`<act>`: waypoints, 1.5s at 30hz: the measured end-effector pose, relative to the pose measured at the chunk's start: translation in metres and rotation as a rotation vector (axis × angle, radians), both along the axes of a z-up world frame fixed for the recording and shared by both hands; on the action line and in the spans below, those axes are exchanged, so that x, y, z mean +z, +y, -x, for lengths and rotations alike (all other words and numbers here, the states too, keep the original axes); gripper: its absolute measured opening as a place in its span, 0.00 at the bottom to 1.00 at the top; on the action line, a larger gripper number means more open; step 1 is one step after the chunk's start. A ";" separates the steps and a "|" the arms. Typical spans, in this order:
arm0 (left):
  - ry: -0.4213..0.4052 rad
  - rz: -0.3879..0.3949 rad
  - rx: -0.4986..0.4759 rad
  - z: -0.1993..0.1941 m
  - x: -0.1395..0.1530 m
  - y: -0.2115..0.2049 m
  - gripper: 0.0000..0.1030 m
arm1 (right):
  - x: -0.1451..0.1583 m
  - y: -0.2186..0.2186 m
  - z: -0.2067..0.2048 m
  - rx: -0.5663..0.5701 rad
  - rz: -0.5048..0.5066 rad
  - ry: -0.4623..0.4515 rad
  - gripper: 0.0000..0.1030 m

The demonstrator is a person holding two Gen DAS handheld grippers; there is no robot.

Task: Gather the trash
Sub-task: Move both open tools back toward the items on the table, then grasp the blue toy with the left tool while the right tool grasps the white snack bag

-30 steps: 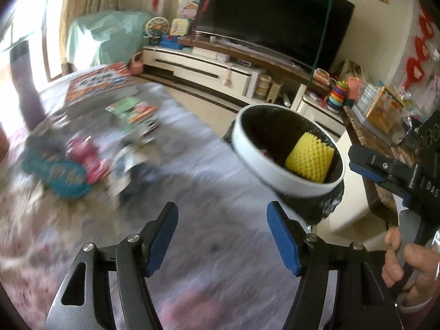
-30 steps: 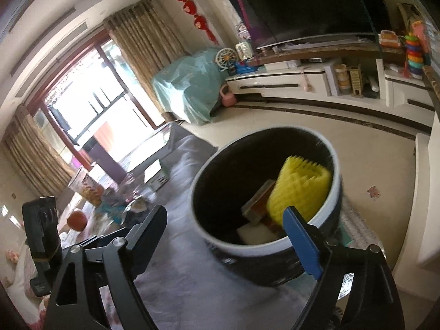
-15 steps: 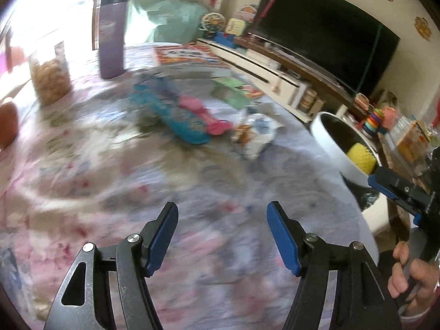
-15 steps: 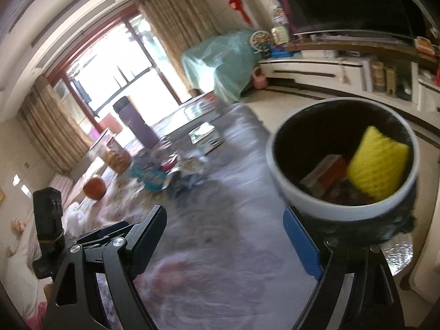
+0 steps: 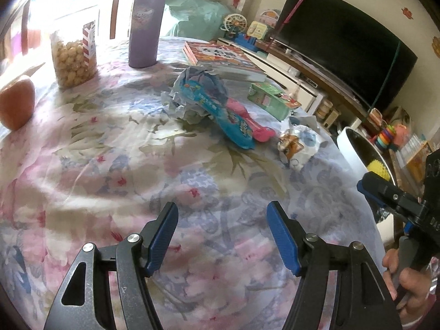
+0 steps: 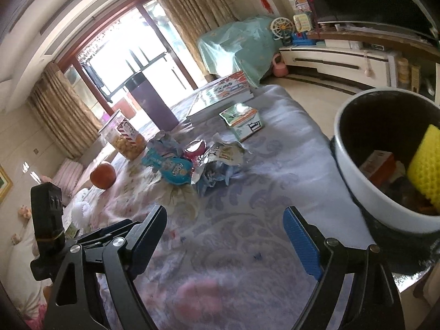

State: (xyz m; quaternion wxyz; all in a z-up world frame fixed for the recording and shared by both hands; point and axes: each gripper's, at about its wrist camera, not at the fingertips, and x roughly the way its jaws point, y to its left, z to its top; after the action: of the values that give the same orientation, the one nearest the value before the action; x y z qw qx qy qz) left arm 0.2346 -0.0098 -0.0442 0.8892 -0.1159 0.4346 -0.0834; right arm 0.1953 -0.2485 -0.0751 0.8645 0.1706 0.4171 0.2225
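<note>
Loose trash lies mid-table on the flowered cloth [image 5: 110, 148]: a blue snack wrapper [image 5: 233, 126] across a pink one [image 5: 261, 133], a crumpled white wrapper [image 5: 299, 145] and a green carton [image 5: 271, 99]. My left gripper [image 5: 222, 206] hangs open over bare cloth, well short of them. My right gripper [image 6: 225, 211] is also open and holds nothing, with the blue wrapper [image 6: 170, 167] and a crumpled silver wrapper [image 6: 222, 159] ahead of it. The white-rimmed bin [image 6: 357, 170] at the table's right edge holds a yellow foam net [image 6: 426, 173] and an orange box [image 6: 379, 165].
At the far end of the table stand a purple flask [image 5: 145, 22], a jar of snack balls [image 5: 74, 55] and an orange [image 5: 16, 104]. A stack of books [image 5: 220, 57] lies behind the carton. A TV and low cabinet [image 6: 330, 60] are beyond the table.
Both views have swung away from the bin toward the trash on the table. The bin has slid to the right edge of each view. Both grippers stayed open.
</note>
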 end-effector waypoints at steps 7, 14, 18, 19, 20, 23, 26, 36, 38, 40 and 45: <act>-0.030 -0.005 0.004 -0.029 0.002 -0.001 0.64 | -0.002 0.004 -0.023 -0.012 -0.053 0.002 0.85; -0.031 0.046 0.014 -0.064 -0.004 0.001 0.63 | -0.008 0.007 -0.053 -0.031 -0.110 0.012 0.85; -0.032 0.075 0.040 -0.081 -0.015 0.004 0.62 | -0.018 0.010 -0.068 -0.030 -0.122 0.044 0.81; -0.028 0.089 0.038 -0.086 -0.018 0.003 0.60 | -0.021 0.011 -0.071 -0.026 -0.126 0.053 0.78; -0.024 0.097 0.034 -0.090 -0.021 0.002 0.54 | -0.023 0.012 -0.073 -0.022 -0.129 0.061 0.70; -0.010 0.119 0.009 -0.101 -0.029 -0.006 0.36 | -0.028 0.014 -0.076 -0.010 -0.129 0.084 0.54; -0.012 0.115 -0.012 -0.107 -0.034 -0.011 0.20 | -0.030 0.016 -0.074 0.005 -0.123 0.088 0.37; -0.076 0.074 -0.033 -0.082 -0.025 -0.004 0.12 | -0.020 0.010 -0.049 0.042 -0.101 0.048 0.21; -0.079 0.070 -0.044 -0.070 -0.023 -0.003 0.12 | -0.018 0.011 -0.044 0.044 -0.098 0.042 0.20; -0.079 0.066 -0.053 -0.061 -0.021 -0.005 0.12 | -0.015 0.010 -0.038 0.045 -0.098 0.036 0.20; -0.075 0.065 -0.078 -0.043 -0.021 -0.011 0.12 | -0.009 0.003 -0.022 0.038 -0.102 0.028 0.19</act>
State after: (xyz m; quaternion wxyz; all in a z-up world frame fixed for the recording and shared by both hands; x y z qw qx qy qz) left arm 0.2775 -0.0204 -0.0652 0.8968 -0.1245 0.4021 -0.1363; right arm 0.2177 -0.2458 -0.0843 0.8445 0.2095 0.4203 0.2573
